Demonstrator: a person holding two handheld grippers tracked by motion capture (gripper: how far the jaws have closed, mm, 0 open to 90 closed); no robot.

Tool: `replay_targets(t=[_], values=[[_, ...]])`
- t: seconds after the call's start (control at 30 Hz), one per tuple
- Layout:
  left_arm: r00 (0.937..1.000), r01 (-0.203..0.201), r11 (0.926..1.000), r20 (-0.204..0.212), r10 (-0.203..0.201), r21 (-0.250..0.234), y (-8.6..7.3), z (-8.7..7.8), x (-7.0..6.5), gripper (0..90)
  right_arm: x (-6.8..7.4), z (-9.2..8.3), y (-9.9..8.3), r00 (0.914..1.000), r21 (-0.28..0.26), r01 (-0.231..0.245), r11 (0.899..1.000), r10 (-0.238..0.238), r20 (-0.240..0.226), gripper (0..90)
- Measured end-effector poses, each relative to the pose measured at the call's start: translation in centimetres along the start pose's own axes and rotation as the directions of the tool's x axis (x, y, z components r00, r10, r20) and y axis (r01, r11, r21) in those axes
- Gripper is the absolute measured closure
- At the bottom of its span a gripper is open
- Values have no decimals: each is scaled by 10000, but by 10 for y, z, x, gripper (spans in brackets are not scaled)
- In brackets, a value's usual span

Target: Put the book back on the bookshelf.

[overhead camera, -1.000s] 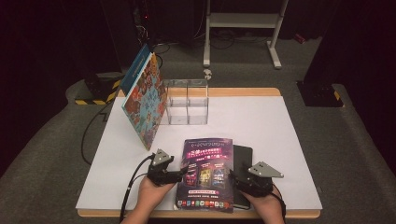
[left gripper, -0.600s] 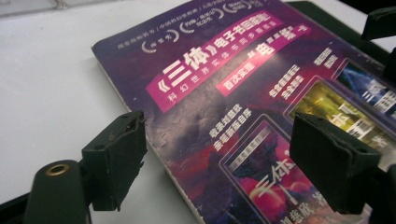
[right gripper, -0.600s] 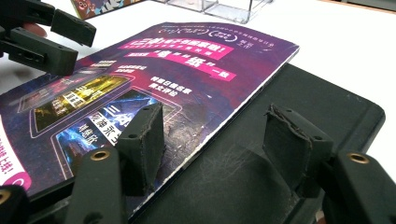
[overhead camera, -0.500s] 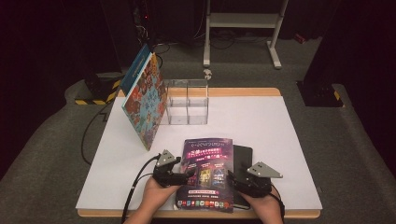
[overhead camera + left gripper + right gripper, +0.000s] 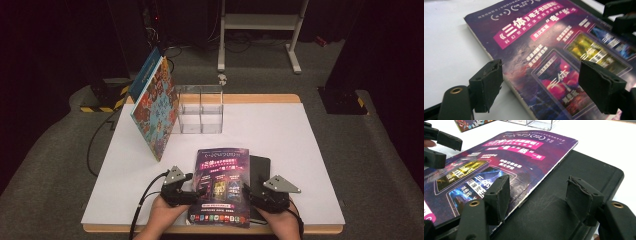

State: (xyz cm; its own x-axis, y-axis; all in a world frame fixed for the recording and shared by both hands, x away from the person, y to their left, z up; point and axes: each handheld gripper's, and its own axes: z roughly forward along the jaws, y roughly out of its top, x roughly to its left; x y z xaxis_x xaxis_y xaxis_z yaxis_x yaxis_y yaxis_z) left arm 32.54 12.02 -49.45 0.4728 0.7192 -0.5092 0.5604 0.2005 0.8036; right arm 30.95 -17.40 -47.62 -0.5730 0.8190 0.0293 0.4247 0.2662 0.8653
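Observation:
A purple magazine (image 5: pixel 220 185) lies flat at the near edge of the table, partly on top of a black notebook (image 5: pixel 260 167). My left gripper (image 5: pixel 199 192) is at the magazine's left side. Its jaws have just been opening and stand apart (image 5: pixel 541 67), one over the table, one over the cover (image 5: pixel 529 32), touching nothing. My right gripper (image 5: pixel 248 192) is open at the right side (image 5: pixel 539 182). One jaw is over the magazine's (image 5: pixel 511 152) right edge and the other over the black notebook (image 5: pixel 579 170).
A colourful picture book (image 5: pixel 155 112) leans tilted against a clear two-compartment box (image 5: pixel 200 107) at the back left of the white table (image 5: pixel 280 130). A metal stand is on the floor beyond the table.
My left gripper has edged slightly toward the magazine's left side. The right gripper and the magazine have stayed where they were.

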Motion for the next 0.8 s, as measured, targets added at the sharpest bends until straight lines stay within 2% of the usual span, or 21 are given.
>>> replay_targets(t=[0.13, 0.37, 0.47, 0.5, 0.57, 0.7, 0.8], values=[[9995, 64, 9999, -319, -59, 154, 0, 8, 0, 154, 2, 0, 1, 10000, 11, 60, 10000, -60, 9, 356], [9962, 581, 9982, -661, -569, 162, 2, 11, 4, 112, 2, -1, 1, 9999, 25, 153, 9999, -153, -32, 356], [9955, 865, 9954, -411, -848, 414, 2, 12, 4, 117, 2, -1, 1, 9998, 33, 176, 9998, -176, -42, 356], [9927, 1178, 9918, -314, -1164, 504, 3, 12, 4, 123, 2, -1, 1, 9998, 32, 180, 9998, -180, -48, 355], [9899, 1410, 9876, -268, -1394, 687, 4, 13, 6, 118, 2, -1, 1, 9999, 34, 139, 9999, -139, -63, 356], [9855, 1695, 9820, -253, -1680, 837, 6, 13, 7, 113, 2, 0, 2, 9999, 35, 117, 9999, -117, -90, 356], [9864, 1640, 9829, -225, -1627, 839, 5, 13, 5, 121, 3, 1, 2, 9999, 33, 121, 9999, -121, -86, 356]])
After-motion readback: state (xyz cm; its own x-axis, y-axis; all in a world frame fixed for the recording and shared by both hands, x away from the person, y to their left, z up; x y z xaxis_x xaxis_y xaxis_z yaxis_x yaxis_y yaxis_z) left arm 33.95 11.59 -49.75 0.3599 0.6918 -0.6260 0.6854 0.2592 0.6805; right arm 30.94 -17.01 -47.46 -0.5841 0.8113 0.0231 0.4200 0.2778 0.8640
